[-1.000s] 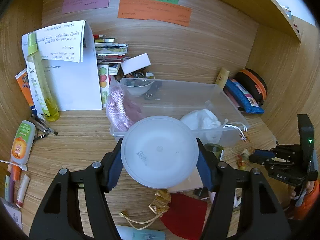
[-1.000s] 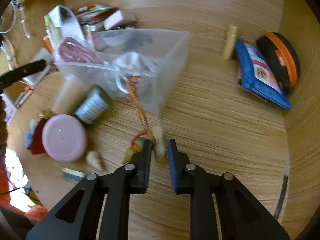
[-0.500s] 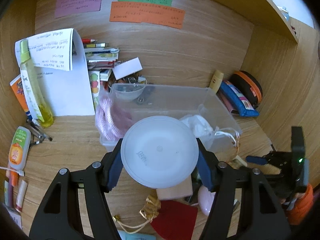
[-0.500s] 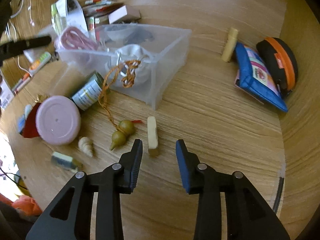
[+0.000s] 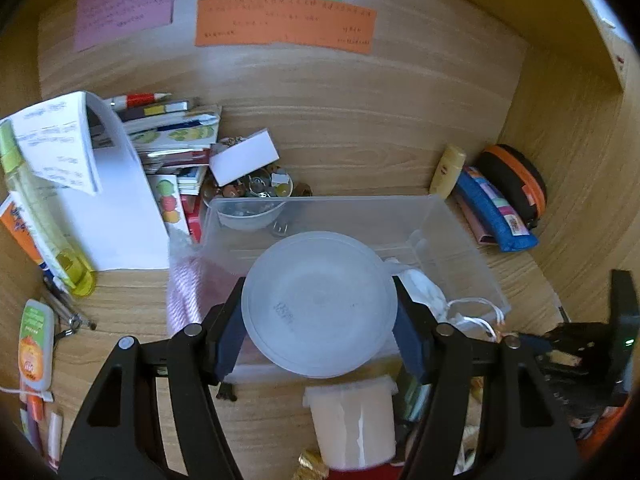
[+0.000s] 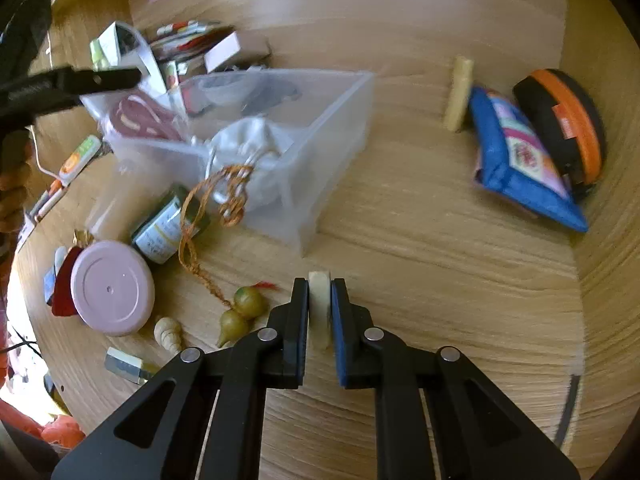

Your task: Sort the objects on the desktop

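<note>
**Lid over the bin, eraser pinched on the desk**

At nine o'clock on the desk (image 5: 132, 292) lie a glue bottle (image 5: 37, 346) and a leaning yellow bottle (image 5: 38, 216), with a stack of papers (image 5: 100, 200) behind them.

The left gripper (image 5: 320, 312) grasps a round translucent lid (image 5: 320, 304) by its rim, pads at nine and three o'clock. The lid hangs over the near wall of the clear bin (image 5: 460, 232). It looks light, stiff and slick, so I judge the rim grip the sound one. A cream tub (image 5: 352, 420) stands at six o'clock, just below.

The bin's floor is bare at twelve o'clock, with a white pouch (image 5: 424, 292) at three; that gives room to set the lid down.

The right gripper (image 6: 320, 312) is clenched on a small cream eraser (image 6: 319, 304), taken across its flat faces on the desk. It seems light and a little yielding. A gourd charm (image 6: 244, 308) lies near at nine o'clock; from twelve to three the desk is open up to the blue pouch (image 6: 520, 172).
</note>
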The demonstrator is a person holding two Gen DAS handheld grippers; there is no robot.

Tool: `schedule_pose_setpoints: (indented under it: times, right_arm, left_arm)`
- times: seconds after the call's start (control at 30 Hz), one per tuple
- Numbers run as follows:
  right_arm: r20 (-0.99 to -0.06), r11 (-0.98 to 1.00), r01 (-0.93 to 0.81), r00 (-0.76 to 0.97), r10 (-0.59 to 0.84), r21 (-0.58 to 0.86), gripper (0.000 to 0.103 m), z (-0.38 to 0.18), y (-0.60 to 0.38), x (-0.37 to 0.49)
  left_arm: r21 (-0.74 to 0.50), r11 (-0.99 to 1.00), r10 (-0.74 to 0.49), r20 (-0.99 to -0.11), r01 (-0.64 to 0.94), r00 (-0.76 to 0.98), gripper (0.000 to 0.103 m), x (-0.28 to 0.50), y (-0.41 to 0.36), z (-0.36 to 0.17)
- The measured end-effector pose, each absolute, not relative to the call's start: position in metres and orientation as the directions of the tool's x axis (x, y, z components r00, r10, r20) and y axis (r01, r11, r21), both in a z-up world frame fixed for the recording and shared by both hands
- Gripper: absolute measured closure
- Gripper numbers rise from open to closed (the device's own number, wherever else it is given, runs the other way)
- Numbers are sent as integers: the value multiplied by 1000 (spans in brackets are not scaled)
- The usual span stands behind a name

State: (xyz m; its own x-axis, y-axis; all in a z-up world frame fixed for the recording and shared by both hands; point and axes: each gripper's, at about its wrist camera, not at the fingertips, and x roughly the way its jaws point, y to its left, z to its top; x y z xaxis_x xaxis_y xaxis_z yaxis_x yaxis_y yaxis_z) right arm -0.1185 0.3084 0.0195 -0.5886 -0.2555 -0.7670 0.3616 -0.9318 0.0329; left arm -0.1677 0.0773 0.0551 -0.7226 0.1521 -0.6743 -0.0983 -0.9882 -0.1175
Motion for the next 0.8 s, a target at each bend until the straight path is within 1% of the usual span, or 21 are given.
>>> schedule_pose_setpoints:
  times: [0.3,0.6,0.8]
  right_arm:
    - [-715,-945,326,-652,-253,37,93,62,320,-127]
    - [-671,-915,403,-670,-318,31,93,95,289,-166]
    - [-682,-885,463,-635,-363,40,93,97,262,-196]
  left_arm:
    - [-100,-990,144,-723,-104,-676,38,-194,80,34]
    - [-78,-988,146,-736,-131,-661,38,-205,83,31]
    - [-67,-988,144,-742,-142,-655,38,-212,83,29]
